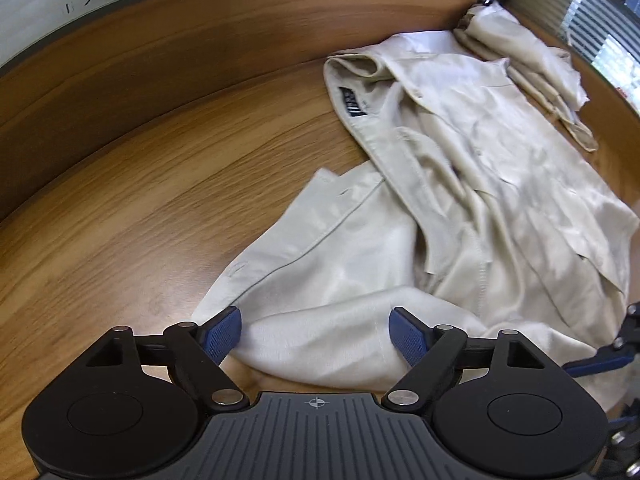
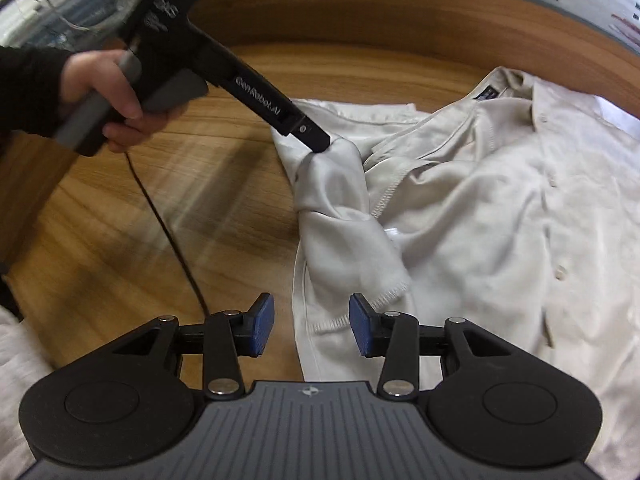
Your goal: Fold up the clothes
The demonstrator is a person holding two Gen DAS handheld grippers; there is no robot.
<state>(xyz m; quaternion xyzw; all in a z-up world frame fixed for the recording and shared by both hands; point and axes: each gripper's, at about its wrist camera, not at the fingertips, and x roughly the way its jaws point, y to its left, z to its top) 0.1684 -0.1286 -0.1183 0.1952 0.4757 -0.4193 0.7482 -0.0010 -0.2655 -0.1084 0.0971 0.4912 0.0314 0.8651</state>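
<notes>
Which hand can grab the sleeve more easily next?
Probably the left gripper: its jaws stand wide open either side of the sleeve. The right gripper has open jaws at the shirt edge, half over bare table.

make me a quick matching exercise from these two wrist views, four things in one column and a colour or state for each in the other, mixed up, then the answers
Things
1. shirt
2. neck label
3. table
4. left gripper

Colour or state
A. brown wood grain
B. jaws spread wide, either side of a fold of cloth
C. dark patch inside the collar
D. cream, lying rumpled and unfolded

Pairs: 1-D, 2-C, 3-A, 4-B
</notes>
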